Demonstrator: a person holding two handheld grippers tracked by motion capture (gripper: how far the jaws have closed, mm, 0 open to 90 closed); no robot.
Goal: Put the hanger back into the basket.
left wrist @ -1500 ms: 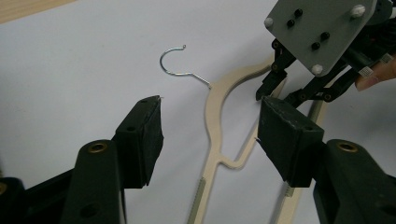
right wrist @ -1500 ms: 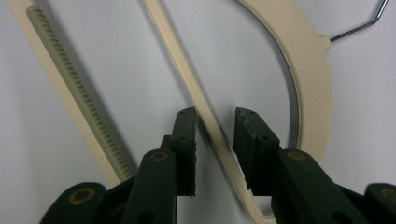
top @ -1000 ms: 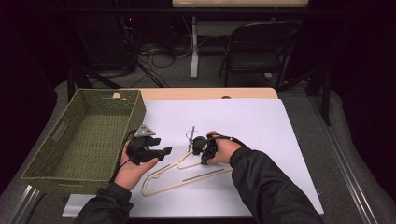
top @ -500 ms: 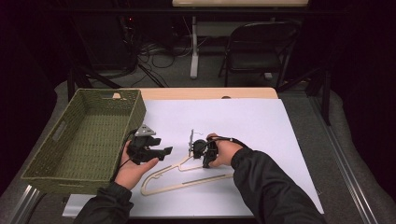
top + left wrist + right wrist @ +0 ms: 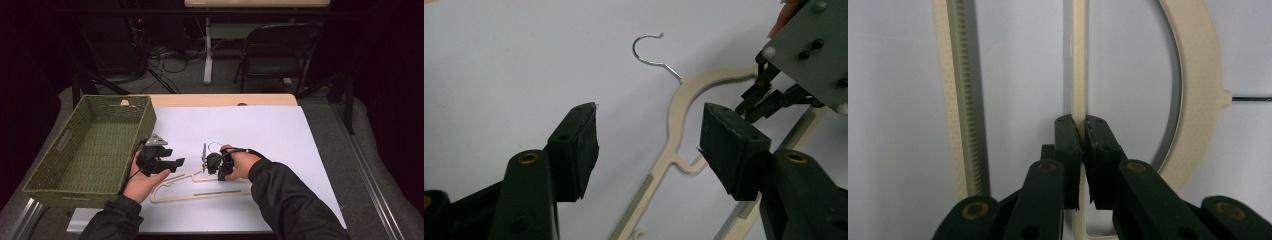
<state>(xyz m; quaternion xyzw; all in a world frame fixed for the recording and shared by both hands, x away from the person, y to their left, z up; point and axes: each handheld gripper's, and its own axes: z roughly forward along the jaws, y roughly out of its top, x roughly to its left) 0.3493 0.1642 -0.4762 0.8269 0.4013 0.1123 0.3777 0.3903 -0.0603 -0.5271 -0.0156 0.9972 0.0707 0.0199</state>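
Note:
A cream plastic hanger (image 5: 200,195) with a wire hook (image 5: 648,49) lies flat on the white sheet (image 5: 260,130). My right gripper (image 5: 1082,122) is shut on a thin inner bar of the hanger (image 5: 1198,75), just below its curved neck. From above, the right gripper (image 5: 209,167) sits over the hanger's upper middle. My left gripper (image 5: 176,161) hovers at the hanger's left end, beside the basket. Its jaws (image 5: 651,130) are open with nothing between them, and the hanger's shoulder (image 5: 681,107) lies on the sheet beyond them. The right gripper's grey plate (image 5: 809,45) shows at the upper right there.
A green woven basket (image 5: 115,100) stands at the table's left, close to my left hand. The white sheet stretches bare to the right and far side. Beyond the wooden table edge (image 5: 225,100) are a folding chair (image 5: 272,50) and floor cables.
The right gripper has shifted slightly toward the near edge, down onto the hanger. The left hand and the hanger stay where they were.

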